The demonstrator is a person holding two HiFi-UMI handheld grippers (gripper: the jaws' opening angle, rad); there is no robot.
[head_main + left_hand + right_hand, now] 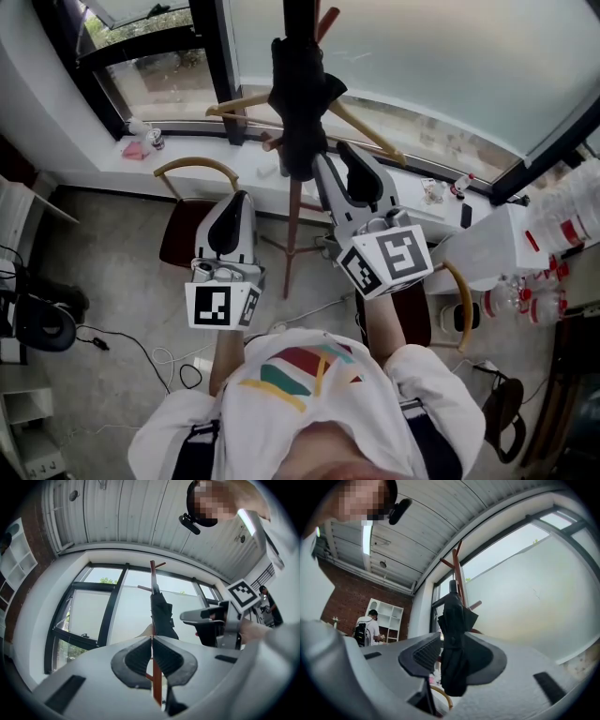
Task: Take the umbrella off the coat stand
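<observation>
- Two cubes with black-and-white square patterns, one on each of the tongs: left cube (222, 307) and right cube (386, 261), both facing up in the head view.
- Small pot (155, 139) on the counter (202, 161) under the window, with a pink thing (134, 150) just beside it; too small to tell what is inside.
- Bottle (459, 184) with a red cap, farther right on the same counter.
- Bunch of clear bottles (548, 302) with red bits at the far right edge.
- Black umbrella (298, 103), folded up, hanging high on the brown coat stand (292, 234), close against the pole.
- Long way of the umbrella up and down, same as the pole; lower end toward the floor.
- Right tongs (452, 644) a little apart and closed onto the lower part of the umbrella, one pad at each side, dark cloth filling the gap.
- Left tongs (151, 641) pressed together with nothing held, lower and to the left of the umbrella, aimed at the pole.
- Chair (192, 171) with a curved wooden back, on the floor left of the stand.
- Far off in the right gripper view, a person (363, 627) with a backpack beside a white shelf (389, 616).
</observation>
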